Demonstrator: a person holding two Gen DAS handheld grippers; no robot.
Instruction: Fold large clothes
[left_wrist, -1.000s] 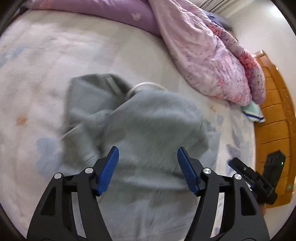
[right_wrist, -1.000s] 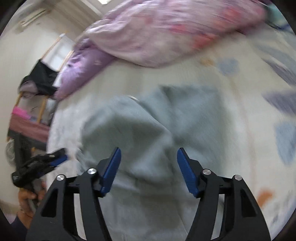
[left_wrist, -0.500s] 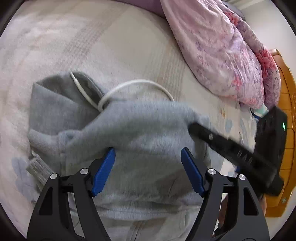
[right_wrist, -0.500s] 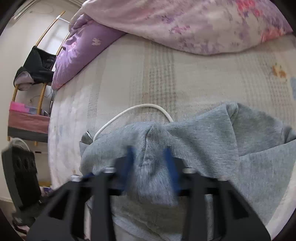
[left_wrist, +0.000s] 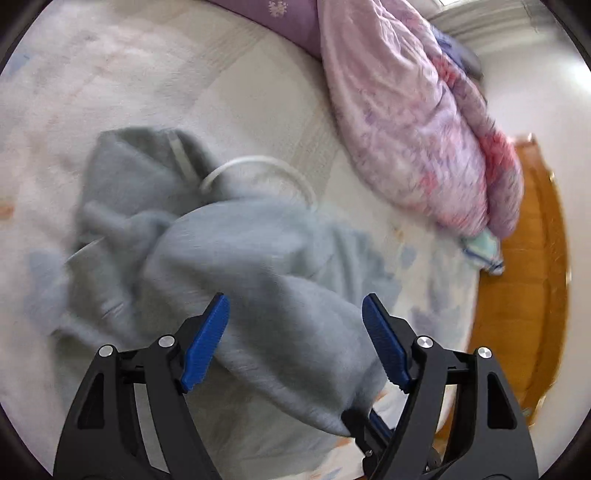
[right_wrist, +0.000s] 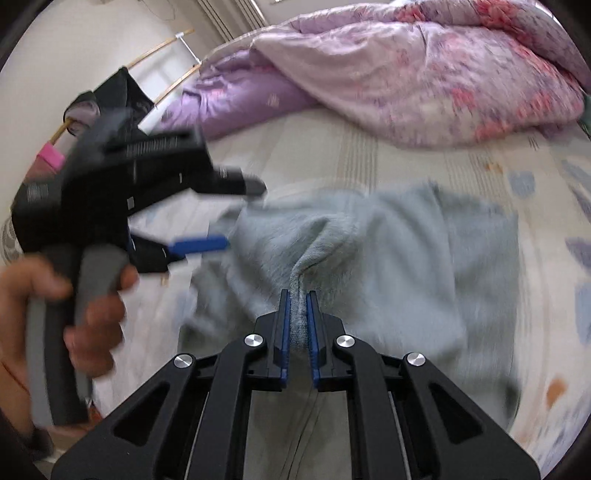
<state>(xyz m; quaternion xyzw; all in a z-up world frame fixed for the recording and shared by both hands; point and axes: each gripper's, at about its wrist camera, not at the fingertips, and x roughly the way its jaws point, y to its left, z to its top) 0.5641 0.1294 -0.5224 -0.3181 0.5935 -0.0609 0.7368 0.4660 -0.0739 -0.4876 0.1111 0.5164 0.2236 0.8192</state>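
A grey fleece garment (left_wrist: 236, 258) is lying crumpled on a pale patterned bed sheet (left_wrist: 258, 92), bunched into soft folds with one part spreading flat toward the foot of the bed. A white drawstring cord (left_wrist: 258, 164) is looping out of the garment's upper edge and resting on the sheet just beside it. Both views are blurring slightly.

The right gripper (right_wrist: 296, 317) is pinching a raised fold of the grey fabric, its blue pads (right_wrist: 283, 325) pressing close together with a narrow ridge of cloth caught between them and pulling the fabric into a peak. In the left wrist view, the tip of this same gripper is showing at the lower edge, clamping the garment's near corner.

The left gripper (left_wrist: 295, 339) is hovering above the garment with its jaws spread wide and nothing between them; grey cloth is lying beneath the gap. In the right wrist view, this gripper is appearing as a black tool with a blue pad, and a bare hand (right_wrist: 66, 295) is wrapping around its grey handle, over the garment's left edge.

Beyond the garment, a pink and purple floral quilt (left_wrist: 417, 122) is heaping along the far side of the bed. A purple pillow (right_wrist: 240, 99) is sitting beside it. An orange wooden bed frame (left_wrist: 524, 295) is bordering the mattress. A small pale green cloth (left_wrist: 482, 247) is lying at the quilt's end, near the frame.
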